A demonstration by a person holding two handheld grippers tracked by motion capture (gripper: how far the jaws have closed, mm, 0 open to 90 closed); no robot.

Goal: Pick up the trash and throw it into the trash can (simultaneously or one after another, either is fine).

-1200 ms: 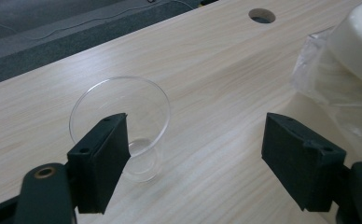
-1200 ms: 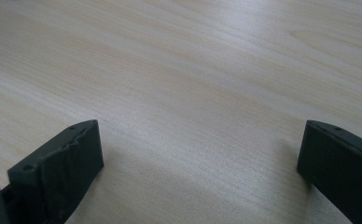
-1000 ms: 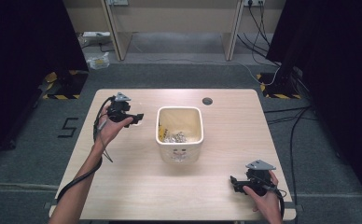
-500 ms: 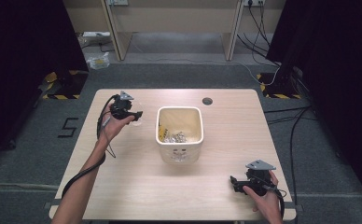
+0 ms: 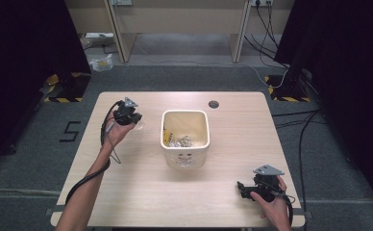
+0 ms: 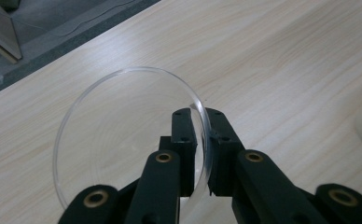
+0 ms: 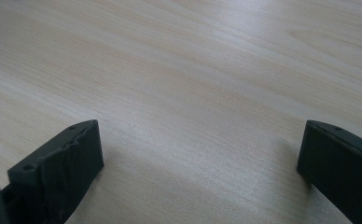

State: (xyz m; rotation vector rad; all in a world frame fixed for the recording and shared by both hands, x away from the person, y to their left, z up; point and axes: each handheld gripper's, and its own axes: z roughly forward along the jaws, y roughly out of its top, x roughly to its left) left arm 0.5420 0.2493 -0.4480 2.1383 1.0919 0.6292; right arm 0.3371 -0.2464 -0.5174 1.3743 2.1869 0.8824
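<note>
A wooden table (image 5: 141, 192) is taking up most of the high view, and a cream bin (image 5: 185, 137) is standing at its middle with crumpled scraps lying inside. A small dark hole (image 5: 213, 103) is sitting in the tabletop near the far edge, behind the bin. The right gripper (image 5: 244, 188) is resting at the near right corner, well apart from the bin, its jaws gaping wide over bare wood. The left gripper (image 5: 135, 117) is hovering just left of the bin, its jaws pinching the rim of a clear disc (image 6: 123, 140); the disc is being held above the tabletop, tilted.
</note>
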